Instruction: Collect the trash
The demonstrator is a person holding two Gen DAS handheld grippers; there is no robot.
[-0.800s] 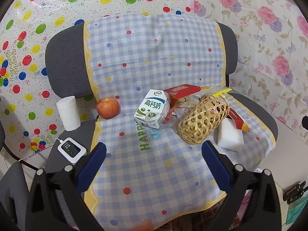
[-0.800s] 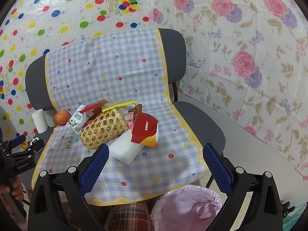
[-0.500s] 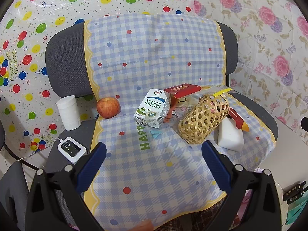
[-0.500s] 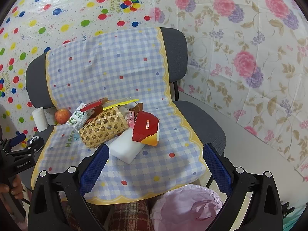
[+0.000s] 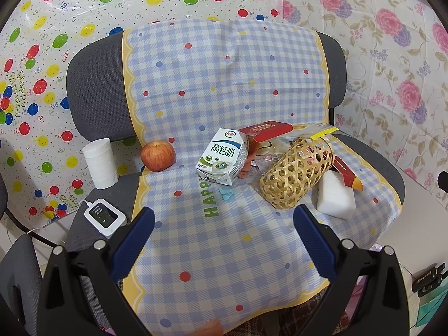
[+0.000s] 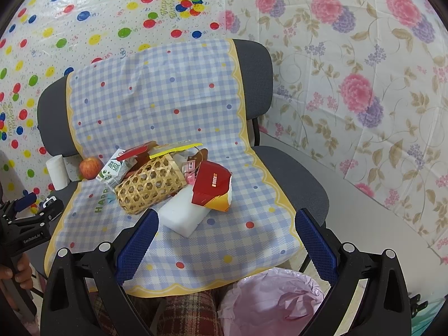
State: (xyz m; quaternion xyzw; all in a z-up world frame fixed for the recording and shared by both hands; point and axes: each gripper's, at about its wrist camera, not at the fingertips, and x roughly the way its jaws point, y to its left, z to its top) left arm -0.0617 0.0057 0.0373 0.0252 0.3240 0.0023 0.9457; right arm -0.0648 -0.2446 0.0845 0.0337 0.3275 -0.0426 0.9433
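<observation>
On the checked cloth over a grey chair lie a white milk carton (image 5: pixel 222 156) (image 6: pixel 116 169), a red carton box (image 6: pixel 212 186) (image 5: pixel 347 172), a tipped wicker basket (image 5: pixel 296 172) (image 6: pixel 149 184) with wrappers behind it, a white foam block (image 6: pixel 183 214) (image 5: pixel 336 196) and a small blue scrap (image 5: pixel 226 193). My left gripper (image 5: pixel 222 240) is open and empty, hovering above the seat's front. My right gripper (image 6: pixel 225 240) is open and empty, above the seat's front right. A bin with a pink bag (image 6: pixel 271 302) stands below the seat edge.
An apple (image 5: pixel 157 155) (image 6: pixel 90 167) sits at the seat's left. A white paper roll (image 5: pixel 100 163) and a small white device (image 5: pixel 105 217) with a cable rest on the chair's left side. Patterned sheets cover the walls behind.
Both grippers have drifted slightly; the right view has shifted a little toward the chair. Nothing on the seat has moved.
</observation>
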